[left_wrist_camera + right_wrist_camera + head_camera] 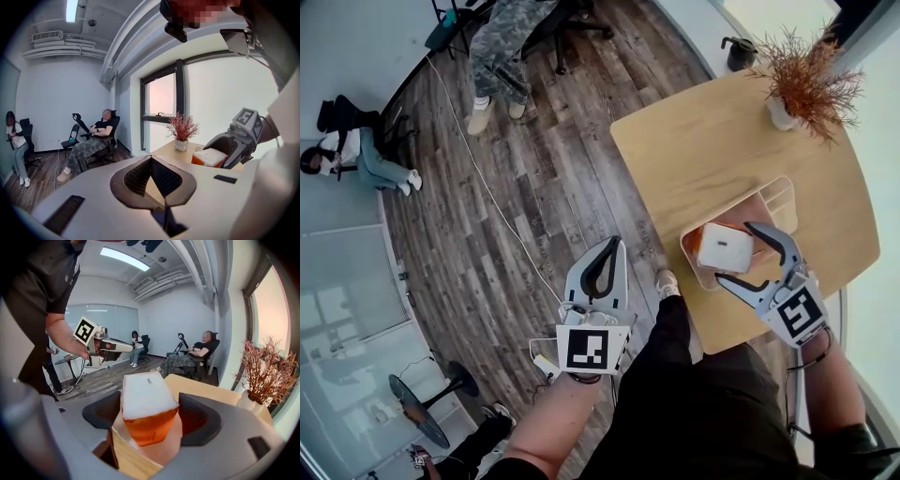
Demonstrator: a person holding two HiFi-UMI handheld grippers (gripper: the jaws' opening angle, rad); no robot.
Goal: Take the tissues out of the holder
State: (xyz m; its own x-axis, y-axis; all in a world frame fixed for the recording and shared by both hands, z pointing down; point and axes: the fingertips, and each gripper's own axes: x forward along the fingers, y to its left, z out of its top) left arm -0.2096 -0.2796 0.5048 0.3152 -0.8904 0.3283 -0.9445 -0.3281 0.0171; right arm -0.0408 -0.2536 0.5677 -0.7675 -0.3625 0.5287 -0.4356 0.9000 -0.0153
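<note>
While the right gripper [734, 253] straddles, jaws apart, the orange, white-topped tissue pack [147, 399] in the pale wooden holder [778, 202] at centre right, the left gripper [150, 161] idles with jaws together, so a lift could drag the unbraced holder along.

The person wears a black short-sleeved top [56, 282], black trousers [694, 384] and a pale sneaker [667, 282]. The left gripper [610, 246] has a smooth, light grey shell, with dark ribbed pads [140, 176] lining its jaws and narrow dark slots [64, 214] cut into the casing. The right gripper [734, 253] has the same build, its jaw arms a darker grey. Each carries a white cube printed with black square markers: the left cube [588, 348] and the right cube [798, 314].
</note>
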